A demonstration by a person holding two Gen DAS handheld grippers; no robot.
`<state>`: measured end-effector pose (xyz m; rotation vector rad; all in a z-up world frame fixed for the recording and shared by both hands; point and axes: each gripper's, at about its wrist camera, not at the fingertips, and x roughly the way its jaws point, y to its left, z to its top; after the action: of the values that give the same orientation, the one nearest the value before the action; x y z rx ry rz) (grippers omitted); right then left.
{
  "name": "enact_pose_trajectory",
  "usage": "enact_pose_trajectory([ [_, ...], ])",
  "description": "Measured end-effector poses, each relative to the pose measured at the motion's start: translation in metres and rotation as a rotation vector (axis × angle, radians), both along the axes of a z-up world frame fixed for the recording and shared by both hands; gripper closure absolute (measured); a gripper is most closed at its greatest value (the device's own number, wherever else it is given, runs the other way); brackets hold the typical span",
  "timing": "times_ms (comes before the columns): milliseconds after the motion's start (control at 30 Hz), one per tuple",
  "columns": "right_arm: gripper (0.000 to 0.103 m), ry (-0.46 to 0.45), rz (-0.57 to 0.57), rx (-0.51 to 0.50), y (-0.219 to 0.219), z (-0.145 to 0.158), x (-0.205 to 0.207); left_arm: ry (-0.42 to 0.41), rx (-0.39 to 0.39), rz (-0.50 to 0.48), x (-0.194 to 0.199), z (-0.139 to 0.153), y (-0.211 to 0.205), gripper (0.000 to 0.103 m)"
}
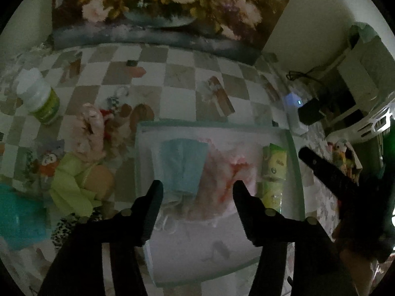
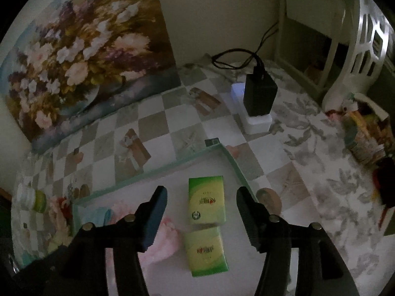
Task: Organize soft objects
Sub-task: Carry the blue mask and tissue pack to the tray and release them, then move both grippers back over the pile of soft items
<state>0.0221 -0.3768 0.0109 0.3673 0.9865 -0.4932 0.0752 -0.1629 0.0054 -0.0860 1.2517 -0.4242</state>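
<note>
A pale tray (image 1: 295,162) with a green rim lies on the checkered tablecloth. In it lie a folded light-blue cloth (image 1: 181,165), a pink fluffy cloth (image 1: 227,175) and two green tissue packs (image 1: 274,172). My left gripper (image 1: 197,194) is open and empty above the two cloths. My right gripper (image 2: 201,203) is open and empty above the tissue packs (image 2: 207,202); the pink cloth (image 2: 163,236) and tray rim (image 2: 148,172) show there too. Left of the tray lie a pink plush toy (image 1: 87,130) and a yellow-green cloth (image 1: 71,185).
A white bottle (image 1: 38,96) with a green label lies at the far left. A teal object (image 1: 19,217) sits at the left edge. A black charger (image 2: 259,93) on a white power block stands beyond the tray. A flower painting (image 1: 158,12) leans against the wall. A white chair (image 2: 358,49) stands right.
</note>
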Motion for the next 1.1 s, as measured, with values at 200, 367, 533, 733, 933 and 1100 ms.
enact_pose_trajectory([
  [200, 0.021, 0.05, 0.016, -0.013, 0.011, 0.001, -0.004, -0.002, 0.01, 0.052, 0.007, -0.005, 0.013, 0.022],
  [367, 0.0, 0.078, 0.04, -0.028, 0.019, -0.005, -0.001, -0.012, 0.025, 0.099, 0.011, -0.009, 0.023, 0.007],
  [533, 0.0, 0.103, 0.062, -0.034, 0.025, -0.011, 0.003, 0.005, 0.032, 0.138, 0.017, -0.016, 0.032, 0.005],
  [733, 0.0, 0.116, 0.059, -0.026, 0.025, -0.014, 0.003, 0.017, 0.018, 0.18, 0.024, -0.018, 0.047, 0.004],
  [933, 0.0, 0.112, 0.069, -0.022, 0.031, -0.014, 0.006, -0.007, 0.07, 0.227, 0.033, -0.014, 0.069, 0.004],
  [1100, 0.0, 0.064, 0.152, 0.003, 0.059, -0.009, 0.014, -0.001, 0.109, 0.274, 0.041, -0.016, 0.094, 0.004],
])
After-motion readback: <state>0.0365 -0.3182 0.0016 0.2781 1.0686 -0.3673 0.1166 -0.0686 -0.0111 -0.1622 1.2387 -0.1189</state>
